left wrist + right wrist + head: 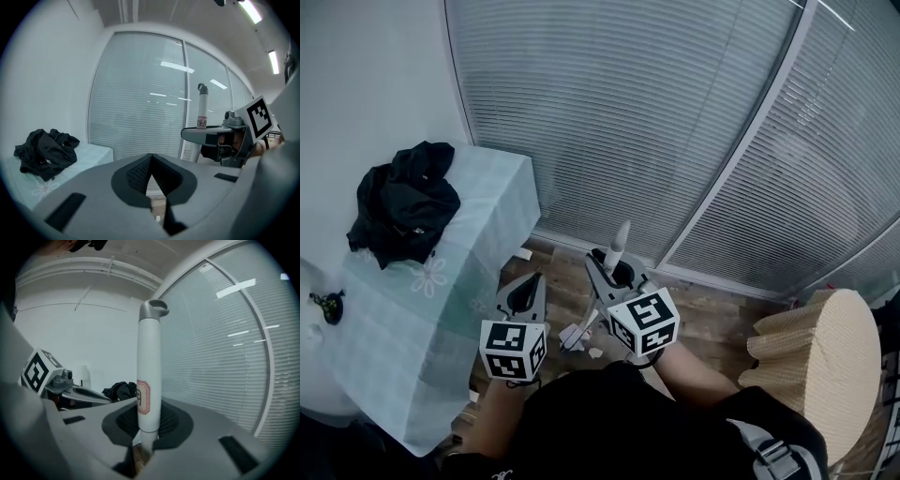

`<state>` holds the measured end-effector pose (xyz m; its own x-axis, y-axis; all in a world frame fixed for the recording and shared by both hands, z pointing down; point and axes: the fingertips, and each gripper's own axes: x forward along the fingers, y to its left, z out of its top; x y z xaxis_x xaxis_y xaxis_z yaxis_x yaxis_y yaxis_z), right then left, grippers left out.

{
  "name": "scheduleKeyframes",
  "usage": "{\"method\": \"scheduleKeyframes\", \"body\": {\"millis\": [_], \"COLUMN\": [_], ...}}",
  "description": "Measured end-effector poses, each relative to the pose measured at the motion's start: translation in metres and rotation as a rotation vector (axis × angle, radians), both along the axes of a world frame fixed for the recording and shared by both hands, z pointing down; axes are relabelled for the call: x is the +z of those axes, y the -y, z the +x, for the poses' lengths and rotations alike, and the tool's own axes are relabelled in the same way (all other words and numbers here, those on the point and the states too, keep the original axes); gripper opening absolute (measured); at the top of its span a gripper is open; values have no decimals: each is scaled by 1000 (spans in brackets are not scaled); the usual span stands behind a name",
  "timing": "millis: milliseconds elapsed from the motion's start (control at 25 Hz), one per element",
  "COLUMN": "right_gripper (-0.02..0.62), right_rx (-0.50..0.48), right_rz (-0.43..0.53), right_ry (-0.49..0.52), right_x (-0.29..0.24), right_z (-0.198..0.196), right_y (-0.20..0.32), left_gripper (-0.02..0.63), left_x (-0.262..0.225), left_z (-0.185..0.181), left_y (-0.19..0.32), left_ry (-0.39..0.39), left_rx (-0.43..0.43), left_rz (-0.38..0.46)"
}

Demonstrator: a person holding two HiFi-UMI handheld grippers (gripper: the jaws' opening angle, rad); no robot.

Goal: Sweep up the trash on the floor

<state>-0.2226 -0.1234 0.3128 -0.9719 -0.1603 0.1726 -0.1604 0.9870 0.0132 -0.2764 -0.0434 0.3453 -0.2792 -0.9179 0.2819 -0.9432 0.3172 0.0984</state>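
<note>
My right gripper (617, 270) is shut on a white broom handle (622, 236) that stands nearly upright; its grey looped top (153, 309) rises above the jaws in the right gripper view. Lower down, the handle runs toward crumpled white paper scraps (574, 335) on the wooden floor (712, 314). A smaller white bit (593, 353) lies beside them. My left gripper (525, 292) hovers just left of the broom, shut with nothing between its jaws (151, 161). The broom's head is hidden behind the grippers.
A table with a pale teal cloth (478, 216) stands close on the left, with a black garment (403, 202) heaped on it. A glass wall with blinds (675, 122) closes the front. A beige woven stool (820, 347) sits at the right.
</note>
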Motion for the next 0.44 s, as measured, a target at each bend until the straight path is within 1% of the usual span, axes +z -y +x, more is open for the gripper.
{"method": "scheduleKeyframes", "body": {"millis": [200,320,440], "right_gripper": [50,51,51], "right_rx": [34,36,35], "right_rz": [8,10,9], "right_ry": [-30,-36,-41], "right_x": [10,12,15], "right_z": [5,5,6], "right_y": [-1,-2,-4], "left_gripper": [-3,-3,-3], "left_x": [2,3,5], "left_z": [3,4,6], "left_y": [-5,-5,-3], "left_ry": [-9,-1,-15], "left_rx": [3,8,17], "left_rz": [9,14,20]}}
